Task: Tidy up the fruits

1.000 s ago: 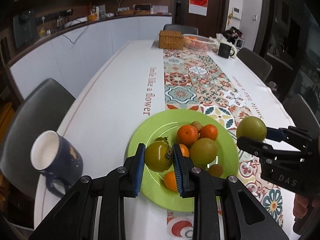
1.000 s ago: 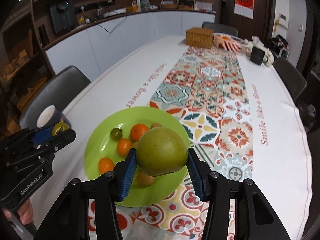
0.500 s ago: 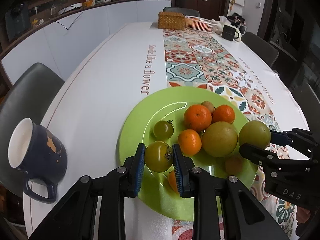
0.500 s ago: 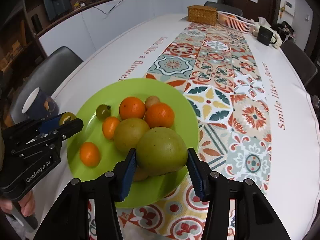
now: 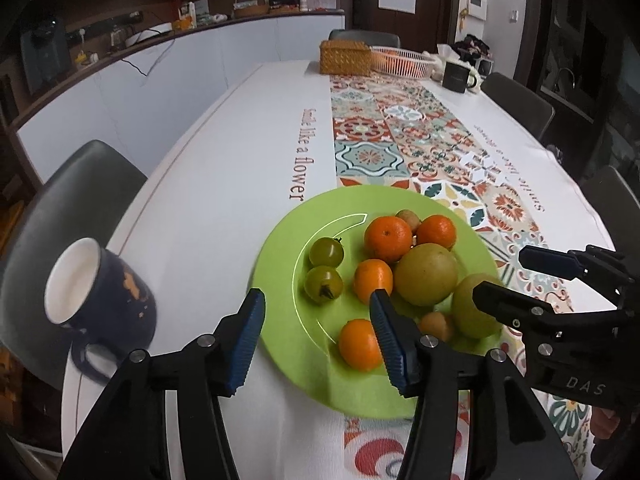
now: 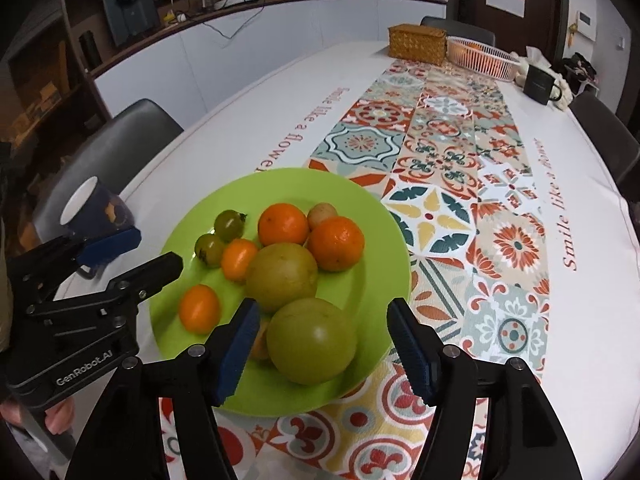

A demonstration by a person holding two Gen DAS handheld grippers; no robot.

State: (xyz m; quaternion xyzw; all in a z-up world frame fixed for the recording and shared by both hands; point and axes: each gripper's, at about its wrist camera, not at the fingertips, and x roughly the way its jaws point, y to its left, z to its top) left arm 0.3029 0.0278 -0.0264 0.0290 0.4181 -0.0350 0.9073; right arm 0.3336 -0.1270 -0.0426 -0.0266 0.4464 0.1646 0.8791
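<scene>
A green plate [image 5: 288, 248] [image 6: 360, 208] holds several oranges, two green tomatoes, two large green-yellow fruits and small brown fruits. My left gripper [image 5: 316, 340] is open and empty just in front of the plate; the nearer green tomato [image 5: 323, 284] [image 6: 209, 249] lies on the plate ahead of it. My right gripper [image 6: 324, 348] is open; the large green fruit [image 6: 311, 341] [image 5: 474, 306] rests on the plate's near edge between its fingers, not gripped. Each gripper shows in the other's view, the right [image 5: 520, 280] and the left [image 6: 132, 254].
A dark blue mug [image 5: 94, 296] [image 6: 96, 208] stands left of the plate. A wicker box [image 5: 345, 57], a white basket [image 5: 402, 62] and a black mug [image 5: 456, 76] stand at the table's far end. Dark chairs surround the table. A patterned runner [image 6: 440, 152] lies along it.
Both grippers have opened. The green tomato and the large green fruit were let go onto the plate, and both grippers have drawn back slightly.
</scene>
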